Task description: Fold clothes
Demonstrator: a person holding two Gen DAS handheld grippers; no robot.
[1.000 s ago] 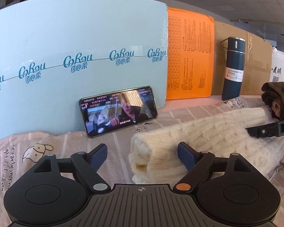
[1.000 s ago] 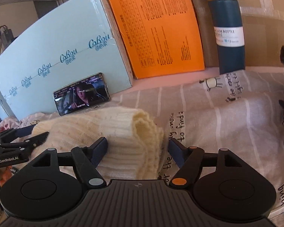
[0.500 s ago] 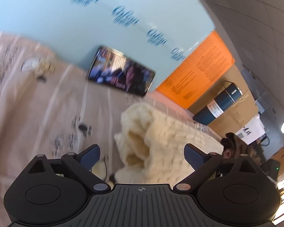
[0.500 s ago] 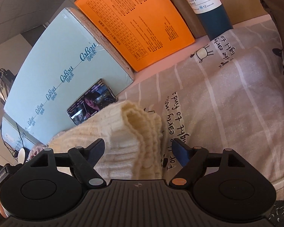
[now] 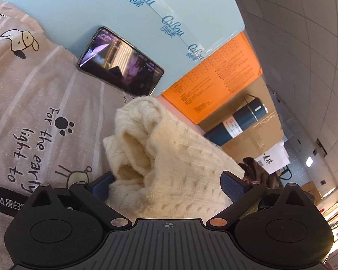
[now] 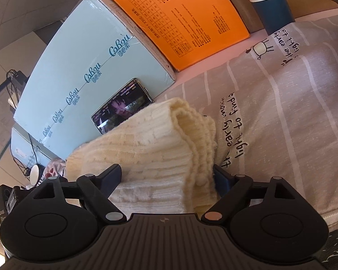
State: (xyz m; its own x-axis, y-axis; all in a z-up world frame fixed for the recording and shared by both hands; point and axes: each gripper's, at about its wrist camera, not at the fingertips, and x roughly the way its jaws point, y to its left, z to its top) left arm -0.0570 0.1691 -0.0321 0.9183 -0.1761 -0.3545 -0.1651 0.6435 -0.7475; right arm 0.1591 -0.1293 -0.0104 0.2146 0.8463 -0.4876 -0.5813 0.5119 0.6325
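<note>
A folded cream knit sweater [image 5: 169, 162] lies on the printed grey-pink sheet [image 5: 33, 103]. My left gripper [image 5: 166, 183] is open, with its jaws on either side of the sweater's left end. In the right wrist view the sweater [image 6: 155, 144] shows its ribbed hem, and my right gripper [image 6: 169, 175] is open around the right end. Both cameras are tilted. A dark brown garment [image 5: 256, 173] lies beyond the sweater on the right.
A phone [image 5: 120, 61] playing video leans on a light blue box [image 5: 146, 6]. An orange box [image 6: 187, 18] and a dark blue vacuum bottle [image 6: 270, 4] stand at the back. Cables and a small round device [image 6: 35, 173] are at the left edge.
Both grippers have tilted and moved in, so the sweater's ends now sit between their open jaws. The sweater looks a little raised at the ends.
</note>
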